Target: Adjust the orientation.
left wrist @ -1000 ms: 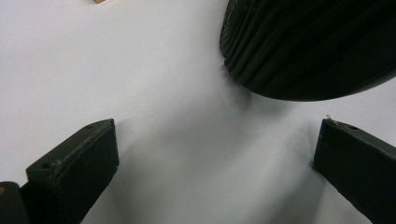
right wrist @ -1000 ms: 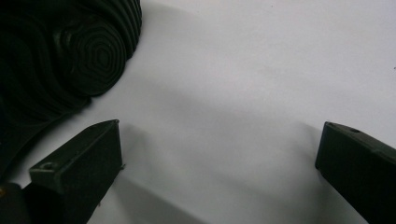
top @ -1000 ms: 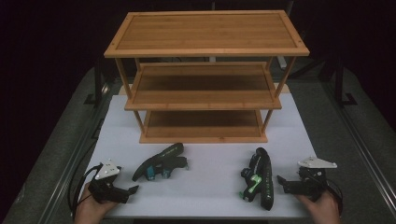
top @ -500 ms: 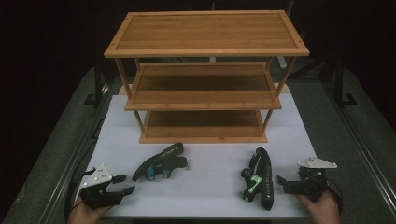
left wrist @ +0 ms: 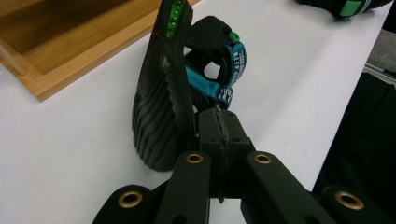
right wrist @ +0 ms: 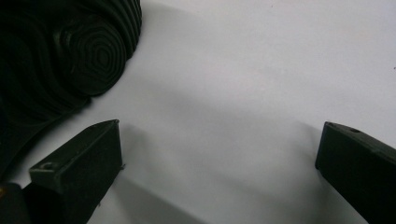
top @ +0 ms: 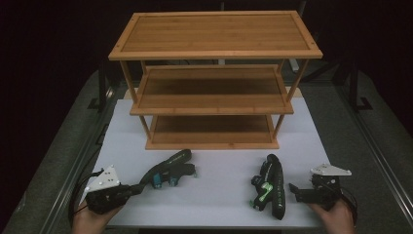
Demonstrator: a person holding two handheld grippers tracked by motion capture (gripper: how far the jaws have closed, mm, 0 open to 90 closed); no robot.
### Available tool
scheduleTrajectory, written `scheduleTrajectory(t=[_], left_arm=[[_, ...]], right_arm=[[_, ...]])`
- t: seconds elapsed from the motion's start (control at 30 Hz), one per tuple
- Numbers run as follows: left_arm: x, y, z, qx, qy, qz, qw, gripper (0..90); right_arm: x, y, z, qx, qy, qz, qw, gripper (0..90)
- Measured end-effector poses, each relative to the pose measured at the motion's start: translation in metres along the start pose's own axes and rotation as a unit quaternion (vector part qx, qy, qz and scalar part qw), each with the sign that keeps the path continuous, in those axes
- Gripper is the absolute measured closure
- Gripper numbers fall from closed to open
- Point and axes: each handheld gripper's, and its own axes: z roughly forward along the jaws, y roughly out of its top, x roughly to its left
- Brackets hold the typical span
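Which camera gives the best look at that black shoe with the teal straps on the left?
The left gripper view: the shoe with teal straps sits close up, its ribbed sole and straps clear, just past the shut left hand-held gripper. The high view shows it whole but small. The right gripper view looks at the other shoe instead.

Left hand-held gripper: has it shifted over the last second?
Yes. The left hand-held gripper has moved right along the table's near edge, closing on the teal-strapped sandal, which lies as before in front of the bamboo rack. Its jaws are shut.
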Motion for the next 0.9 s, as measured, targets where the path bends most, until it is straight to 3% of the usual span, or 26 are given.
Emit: scheduleTrajectory(t=[0.33,0.9], left_arm=[[0.002,0.014,0.009,-0.011,-0.001,0.008,0.9999,90.0],[0.016,0.047,0.035,-0.005,0.01,0.036,0.9993,90.0]], right_arm=[[0.0,0.0,0.0,-0.001,0.0,0.001,1.0,0.0],[0.0,0.0,0.0,-0.001,0.0,0.0,1.0,0.0]])
